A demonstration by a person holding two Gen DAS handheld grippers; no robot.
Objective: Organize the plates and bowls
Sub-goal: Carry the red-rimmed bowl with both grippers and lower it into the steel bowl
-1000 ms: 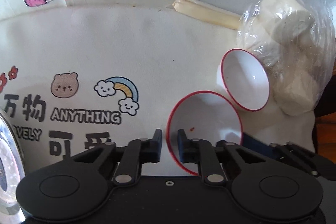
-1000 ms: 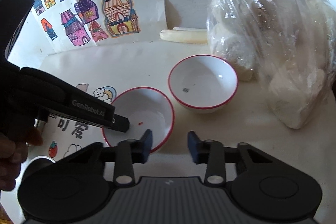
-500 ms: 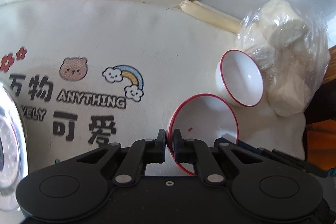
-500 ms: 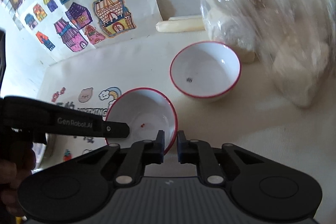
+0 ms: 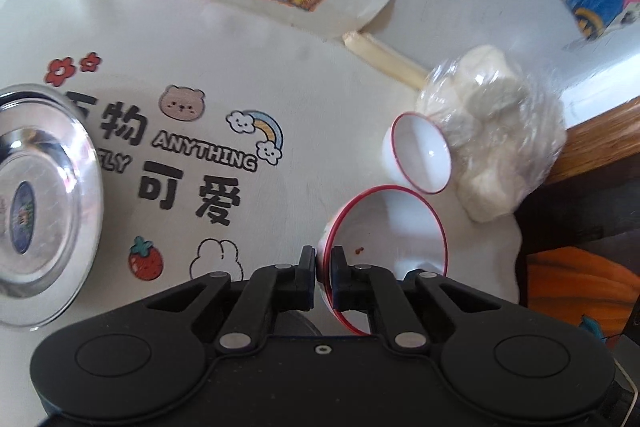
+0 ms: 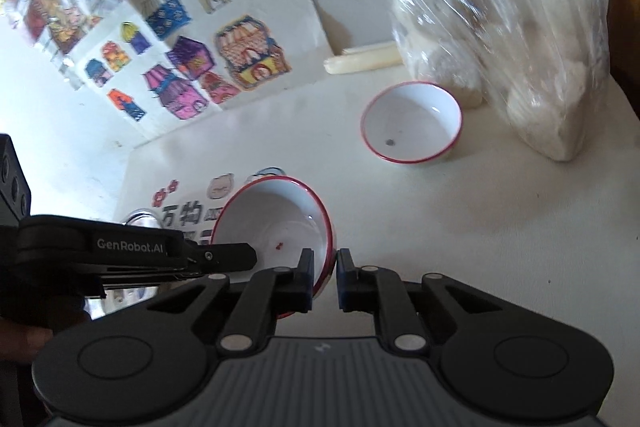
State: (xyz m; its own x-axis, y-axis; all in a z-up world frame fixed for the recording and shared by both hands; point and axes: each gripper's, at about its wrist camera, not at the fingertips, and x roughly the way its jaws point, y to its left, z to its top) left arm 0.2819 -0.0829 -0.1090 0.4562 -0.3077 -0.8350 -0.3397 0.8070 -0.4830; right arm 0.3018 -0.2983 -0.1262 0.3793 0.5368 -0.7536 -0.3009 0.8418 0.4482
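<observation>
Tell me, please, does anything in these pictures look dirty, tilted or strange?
Yes. The near bowl is tilted, gripped at opposite rims by the left claw and right claw, with a small red speck inside. The far bowl stands upright with a dark speck on its bottom.

Bare cloth (image 6: 460,227) lies open; plastic bag (image 6: 520,47) crowds second bowl (image 6: 412,123)
</observation>
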